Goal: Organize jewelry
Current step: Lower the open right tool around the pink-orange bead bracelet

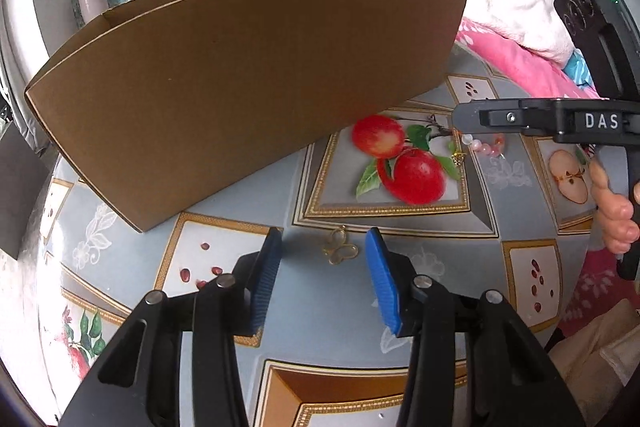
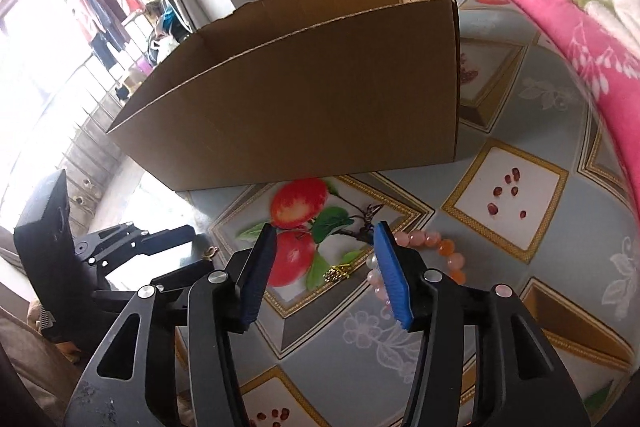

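Note:
A gold butterfly pendant (image 1: 340, 250) lies on the fruit-print tablecloth between the open blue fingertips of my left gripper (image 1: 324, 247). A pink and orange bead bracelet (image 2: 436, 247) with a small gold charm (image 2: 338, 273) lies on the cloth; it also shows in the left wrist view (image 1: 486, 145). My right gripper (image 2: 325, 241) is open just above it, the right finger (image 2: 390, 267) over the beads; the gripper also shows in the left wrist view (image 1: 472, 117). An open brown cardboard box (image 1: 240, 75) stands behind both; it also shows in the right wrist view (image 2: 312, 107).
A pink flowered blanket (image 2: 580, 27) and white cloth (image 1: 516, 7) lie along the right side of the table. The left gripper's body (image 2: 80, 247) shows at the left in the right wrist view, with a small gold ring (image 2: 211, 251) beside it. A window with hanging clothes is far left.

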`<move>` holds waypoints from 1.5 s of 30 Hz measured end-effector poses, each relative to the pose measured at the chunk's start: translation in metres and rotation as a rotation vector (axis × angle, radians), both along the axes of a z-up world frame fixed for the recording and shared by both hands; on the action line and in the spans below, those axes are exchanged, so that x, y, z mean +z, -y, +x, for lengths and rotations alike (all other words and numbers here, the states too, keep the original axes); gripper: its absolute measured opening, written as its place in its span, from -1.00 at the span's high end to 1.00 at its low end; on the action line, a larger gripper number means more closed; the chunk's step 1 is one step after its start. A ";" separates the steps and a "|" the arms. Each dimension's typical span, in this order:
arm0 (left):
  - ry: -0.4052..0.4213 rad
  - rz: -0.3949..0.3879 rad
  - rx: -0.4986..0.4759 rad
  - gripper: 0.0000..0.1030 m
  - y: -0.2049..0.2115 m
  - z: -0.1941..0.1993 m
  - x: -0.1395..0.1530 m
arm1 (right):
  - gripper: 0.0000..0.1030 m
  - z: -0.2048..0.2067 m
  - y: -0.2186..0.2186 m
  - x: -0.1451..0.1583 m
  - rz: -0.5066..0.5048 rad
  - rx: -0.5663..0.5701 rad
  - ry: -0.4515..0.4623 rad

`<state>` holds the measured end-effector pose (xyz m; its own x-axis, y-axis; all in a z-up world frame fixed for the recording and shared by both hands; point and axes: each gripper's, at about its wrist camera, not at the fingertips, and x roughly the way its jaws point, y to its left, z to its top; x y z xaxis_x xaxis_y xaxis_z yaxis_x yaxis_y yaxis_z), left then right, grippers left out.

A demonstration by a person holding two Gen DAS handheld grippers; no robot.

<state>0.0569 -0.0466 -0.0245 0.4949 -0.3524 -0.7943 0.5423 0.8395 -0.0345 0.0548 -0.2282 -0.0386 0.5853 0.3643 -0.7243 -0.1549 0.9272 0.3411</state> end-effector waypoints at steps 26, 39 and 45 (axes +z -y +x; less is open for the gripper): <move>-0.246 -0.267 -0.077 -0.07 -0.037 0.018 0.004 | -0.32 0.011 -0.008 -0.006 0.069 0.043 -0.061; -0.244 -0.299 -0.081 -0.07 -0.042 0.018 0.005 | -0.32 0.017 -0.017 -0.003 0.059 0.054 -0.061; -0.245 -0.312 -0.085 -0.07 -0.043 0.019 0.004 | -0.32 0.019 -0.019 -0.007 0.068 0.061 -0.060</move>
<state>0.0764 -0.0035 -0.0208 0.2629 -0.6272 -0.7331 0.5538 0.7203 -0.4177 0.0739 -0.2094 -0.0452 0.5172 0.4469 -0.7299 -0.1874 0.8913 0.4129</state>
